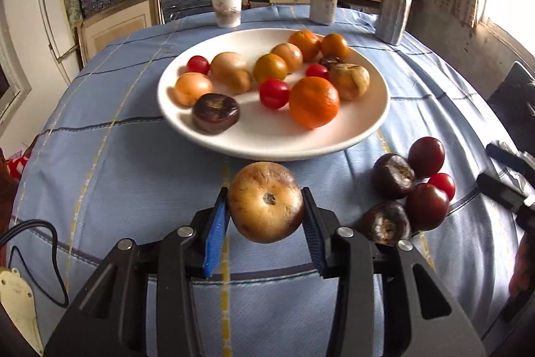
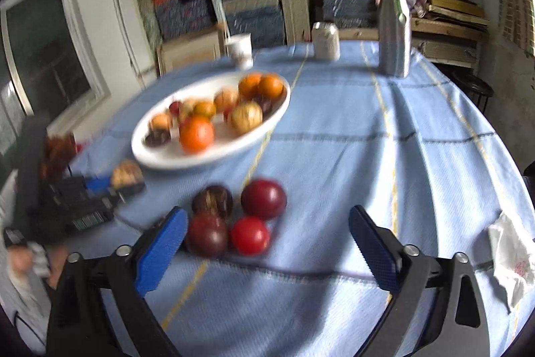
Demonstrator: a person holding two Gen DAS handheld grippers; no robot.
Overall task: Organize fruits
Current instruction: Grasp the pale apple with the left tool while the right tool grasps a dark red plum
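A table draped in a pale blue checked cloth [image 1: 127,163] carries everything. Near its middle sits a white plate [image 1: 274,146]. Along the far edge stand a paper cup [image 1: 226,8], a can [image 1: 323,5] and a silver bottle [image 1: 394,5]. A cluster of dark and red fruits [image 1: 413,189] lies on the cloth toward the near right, and a crumpled tissue [image 2: 511,260] by the right edge.

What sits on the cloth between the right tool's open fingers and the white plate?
A cluster of dark and red fruits, seen in the right wrist view, before the white plate.
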